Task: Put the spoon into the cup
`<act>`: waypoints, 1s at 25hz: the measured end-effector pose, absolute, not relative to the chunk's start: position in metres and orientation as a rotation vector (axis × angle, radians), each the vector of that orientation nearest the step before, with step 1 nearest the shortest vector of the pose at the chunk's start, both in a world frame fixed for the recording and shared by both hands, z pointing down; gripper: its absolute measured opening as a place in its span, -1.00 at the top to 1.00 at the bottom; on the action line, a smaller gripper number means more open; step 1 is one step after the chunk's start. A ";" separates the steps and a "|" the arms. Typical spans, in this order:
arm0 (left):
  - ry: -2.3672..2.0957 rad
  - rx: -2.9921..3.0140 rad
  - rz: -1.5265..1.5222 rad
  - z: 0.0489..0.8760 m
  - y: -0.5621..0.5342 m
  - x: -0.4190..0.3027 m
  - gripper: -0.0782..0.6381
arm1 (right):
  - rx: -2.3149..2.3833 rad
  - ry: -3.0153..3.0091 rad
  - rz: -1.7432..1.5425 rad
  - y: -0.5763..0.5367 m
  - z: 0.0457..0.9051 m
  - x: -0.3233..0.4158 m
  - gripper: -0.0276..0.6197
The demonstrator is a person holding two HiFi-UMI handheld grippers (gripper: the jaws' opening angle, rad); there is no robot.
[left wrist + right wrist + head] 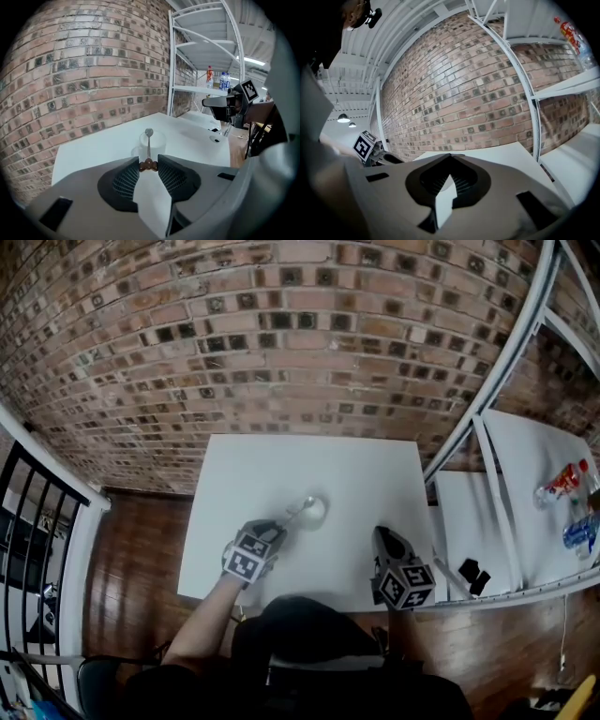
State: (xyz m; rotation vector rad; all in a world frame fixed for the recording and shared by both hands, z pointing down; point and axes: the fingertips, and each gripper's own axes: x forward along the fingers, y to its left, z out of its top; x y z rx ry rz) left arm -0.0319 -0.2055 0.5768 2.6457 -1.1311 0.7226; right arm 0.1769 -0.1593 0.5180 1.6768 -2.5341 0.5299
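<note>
A clear plastic cup stands upright near the middle of the white table. My left gripper is shut on the brown handle end of a metal spoon. The spoon points away from the jaws, and its bowl sits at the cup's rim; whether it is inside I cannot tell. My right gripper hovers over the table's near right part, to the right of the cup. Its tips meet with nothing between them.
A brick wall runs behind the table. A white metal rack stands to the right, with bottles on one shelf and small black objects on a lower one. A black railing stands at the left over wooden floor.
</note>
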 end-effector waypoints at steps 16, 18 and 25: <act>-1.087 2.677 0.737 0.566 -0.223 -0.015 0.45 | 1.689 -2.527 0.543 -0.166 0.521 0.182 0.90; -1.078 2.675 0.720 0.566 -0.228 -0.010 0.45 | 1.693 -2.526 0.543 -0.167 0.521 0.184 0.90; -1.045 2.682 0.729 0.575 -0.240 0.007 0.45 | 1.707 -2.509 0.531 -0.170 0.518 0.189 0.90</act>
